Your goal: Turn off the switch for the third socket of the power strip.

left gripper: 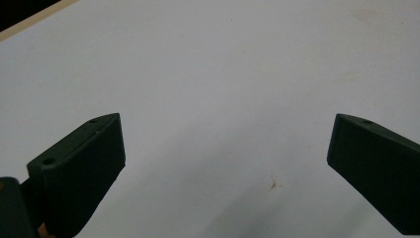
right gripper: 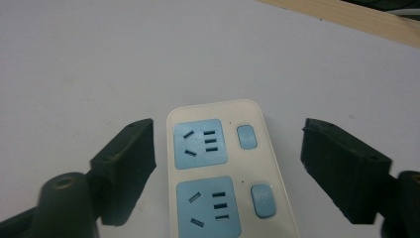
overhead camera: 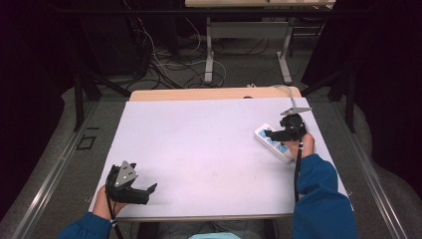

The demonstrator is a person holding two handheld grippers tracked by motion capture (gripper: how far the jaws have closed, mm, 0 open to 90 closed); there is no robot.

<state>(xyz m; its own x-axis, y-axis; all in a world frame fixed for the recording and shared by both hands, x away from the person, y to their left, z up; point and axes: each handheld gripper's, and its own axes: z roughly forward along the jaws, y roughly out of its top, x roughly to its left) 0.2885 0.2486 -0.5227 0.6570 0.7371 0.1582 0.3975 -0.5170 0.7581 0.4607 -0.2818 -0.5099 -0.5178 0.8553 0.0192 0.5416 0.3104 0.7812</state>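
1. The power strip [right gripper: 223, 173] lies flat on the table [overhead camera: 199, 144] between the right gripper [right gripper: 228, 148]'s two jaws, which stand spread to either side of it with a visible gap on each flank; neither pad touches the casing.
2. From the high view the right gripper [overhead camera: 278, 133] hovers over the strip [overhead camera: 272, 142] at the right side of the table, jaws pointing left across it, held by a hand in a blue sleeve [overhead camera: 318, 189].
3. The left gripper [overhead camera: 149, 191] sits at the near left corner, well apart from the strip; its jaws are spread wide with bare table between them, as the left gripper view [left gripper: 223, 148] shows.
4. The strip lies near the table's right edge, set at an angle to it. A wooden strip [overhead camera: 214, 93] of the table top shows along the far edge.
5. The whole middle and left of the white surface lies open between the two grippers.
6. The power strip is a white, round-cornered block with light-blue socket panels, each bearing dark slots, and a small blue rounded button [right gripper: 246, 137] beside each panel.
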